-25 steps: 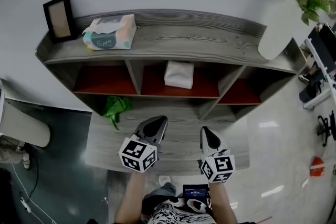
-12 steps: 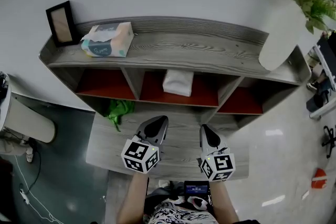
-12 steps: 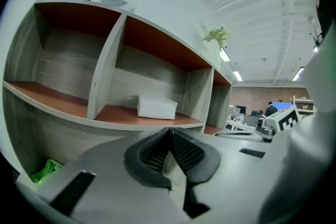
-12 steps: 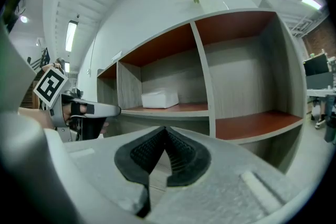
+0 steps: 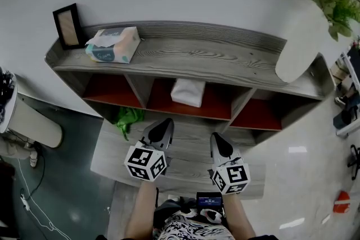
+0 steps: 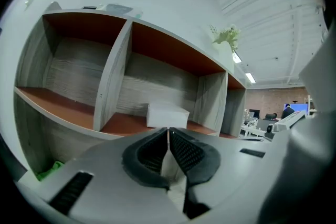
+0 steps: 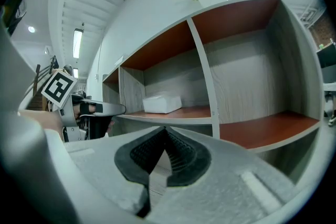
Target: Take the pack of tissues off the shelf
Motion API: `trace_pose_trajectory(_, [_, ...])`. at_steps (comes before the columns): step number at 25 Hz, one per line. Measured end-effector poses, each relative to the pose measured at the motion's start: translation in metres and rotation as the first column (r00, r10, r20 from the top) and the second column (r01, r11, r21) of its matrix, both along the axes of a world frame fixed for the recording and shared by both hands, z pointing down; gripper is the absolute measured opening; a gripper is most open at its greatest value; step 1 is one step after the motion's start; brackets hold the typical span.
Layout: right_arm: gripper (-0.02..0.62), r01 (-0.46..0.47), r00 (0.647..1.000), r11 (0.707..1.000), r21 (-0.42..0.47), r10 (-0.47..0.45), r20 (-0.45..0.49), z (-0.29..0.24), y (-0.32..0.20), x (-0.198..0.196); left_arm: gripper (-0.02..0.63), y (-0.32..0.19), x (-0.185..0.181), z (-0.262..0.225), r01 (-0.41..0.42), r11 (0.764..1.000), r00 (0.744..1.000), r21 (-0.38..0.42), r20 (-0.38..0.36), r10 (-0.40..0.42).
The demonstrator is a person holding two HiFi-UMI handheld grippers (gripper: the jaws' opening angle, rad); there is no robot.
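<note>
Grey wood-grain shelf (image 5: 214,59) holds the white pack of tissues (image 5: 188,91) in its middle, red-floored compartment, untouched. Over the past second both grippers have edged nearer the shelf and slightly upward, so the reach looks only just begun. Side by side above the lower board, the left gripper (image 5: 164,125) and right gripper (image 5: 217,139) point almost level at that compartment. Their jaws are closed and empty, and would need to open before any grasp.
</note>
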State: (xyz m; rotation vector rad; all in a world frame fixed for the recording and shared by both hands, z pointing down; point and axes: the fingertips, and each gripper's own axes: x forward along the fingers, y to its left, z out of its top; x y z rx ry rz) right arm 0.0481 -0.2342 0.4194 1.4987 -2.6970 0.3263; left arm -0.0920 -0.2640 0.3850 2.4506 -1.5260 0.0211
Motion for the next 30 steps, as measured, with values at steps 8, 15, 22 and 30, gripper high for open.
trace_pose_trajectory(8, [0.005,0.037,0.999,0.999,0.000,-0.037,0.033,-0.004,-0.008,0.001,0.009,-0.024,0.000,-0.008,0.034,0.999,0.999,-0.024,-0.008,-0.035])
trace_pose_trajectory(15, [0.005,0.049,0.998,0.999,0.002,-0.049,0.044,-0.004,-0.015,0.008,0.025,-0.039,0.005,-0.003,0.044,0.997,0.999,-0.064,0.009,-0.043])
trace_pose_trajectory(22, [0.005,0.042,0.998,0.999,0.003,-0.042,0.051,-0.003,-0.022,0.021,0.110,-0.056,0.000,-0.003,0.059,0.993,0.998,-0.099,0.017,-0.057])
trace_pose_trajectory(30, [0.005,0.033,0.997,0.999,0.008,-0.034,0.072,-0.006,-0.028,0.034,0.157,-0.074,-0.001,-0.008,0.065,0.992,0.997,-0.111,0.052,-0.060])
